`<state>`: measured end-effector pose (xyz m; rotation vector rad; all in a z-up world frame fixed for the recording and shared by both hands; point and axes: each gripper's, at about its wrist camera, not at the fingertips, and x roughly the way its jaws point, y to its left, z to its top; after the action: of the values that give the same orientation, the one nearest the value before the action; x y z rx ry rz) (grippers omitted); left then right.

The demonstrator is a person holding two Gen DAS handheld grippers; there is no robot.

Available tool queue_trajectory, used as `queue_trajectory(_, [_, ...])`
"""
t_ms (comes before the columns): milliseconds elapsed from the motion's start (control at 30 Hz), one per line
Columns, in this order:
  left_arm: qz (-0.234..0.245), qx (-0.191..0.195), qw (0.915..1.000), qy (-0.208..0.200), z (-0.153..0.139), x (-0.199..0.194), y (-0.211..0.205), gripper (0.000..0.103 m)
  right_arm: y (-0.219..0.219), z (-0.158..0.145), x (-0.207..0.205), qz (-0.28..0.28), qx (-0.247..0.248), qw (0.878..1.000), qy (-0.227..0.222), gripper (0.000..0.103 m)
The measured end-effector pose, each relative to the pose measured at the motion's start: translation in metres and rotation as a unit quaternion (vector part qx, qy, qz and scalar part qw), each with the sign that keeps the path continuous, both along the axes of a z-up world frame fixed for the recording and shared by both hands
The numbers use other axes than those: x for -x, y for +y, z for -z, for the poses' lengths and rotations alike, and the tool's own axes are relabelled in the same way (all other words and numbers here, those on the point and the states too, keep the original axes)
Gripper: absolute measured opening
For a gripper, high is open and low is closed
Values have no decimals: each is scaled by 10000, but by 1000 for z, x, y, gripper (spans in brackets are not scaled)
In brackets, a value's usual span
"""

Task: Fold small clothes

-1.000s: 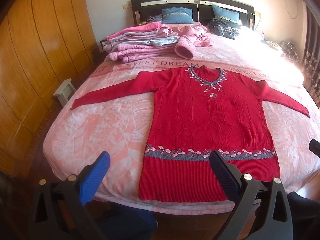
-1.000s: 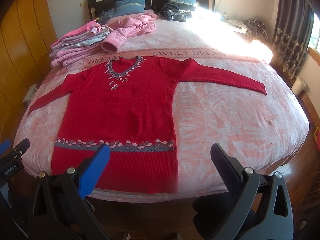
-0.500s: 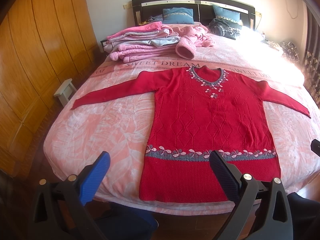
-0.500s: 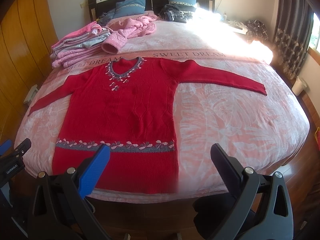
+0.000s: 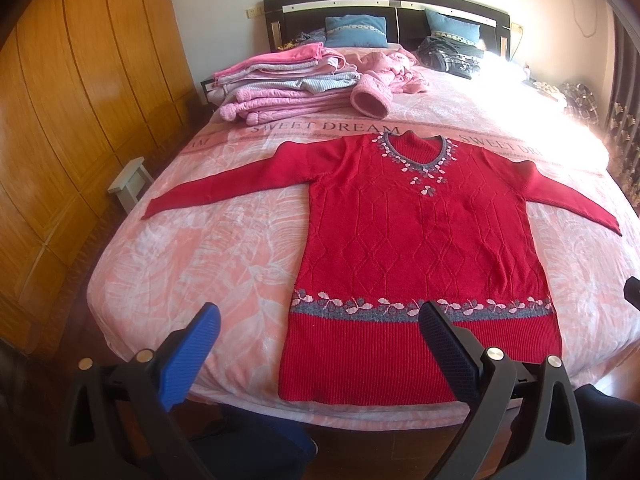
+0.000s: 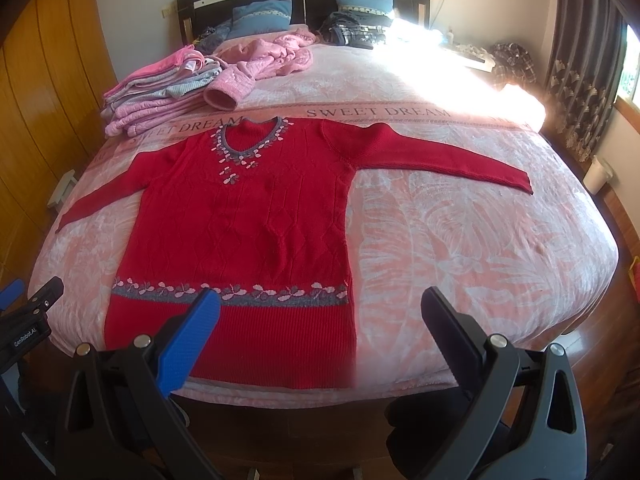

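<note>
Sweater (image 5: 420, 248) lies flat, face up, on bed (image 5: 208, 256), sleeves spread, hem at near edge. Left gripper (image 5: 316, 344) & right gripper (image 6: 320, 328) both spread wide, empty, held short of the hem. Recommended: pinch one cuff first, fold sleeve across body w/o dragging the knit.

Bare bedspread (image 6: 460, 248) beside sweater (image 6: 248, 216), clothes pile (image 5: 280, 80) behind

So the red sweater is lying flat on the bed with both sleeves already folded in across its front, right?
Not quite. The red sweater does lie flat on the bed, but both sleeves are spread straight out to the sides, not folded in. Both wrist views show this.
</note>
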<state>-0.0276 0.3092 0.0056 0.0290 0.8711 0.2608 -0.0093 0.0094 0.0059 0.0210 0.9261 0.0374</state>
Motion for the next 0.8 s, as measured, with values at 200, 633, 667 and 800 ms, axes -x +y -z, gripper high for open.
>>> queue_trajectory(200, [11,-1,10000,15,0,0,0,99,0,-1,0,3,-2,10000,-1,100])
queue_trajectory(633, [-9,9,10000,60,3,-4,-1,99,-4,-1,-1,29,-1,10000,-14,100])
queue_trajectory(667, [-12,20,10000,62,3,-7,-3,99,-5,-2,-2,36,-6,10000,-10,100])
queue_trajectory(800, [87,12,9998,171,11,-33,-12,99,-19,0,-21,138,-69,9998,93,100])
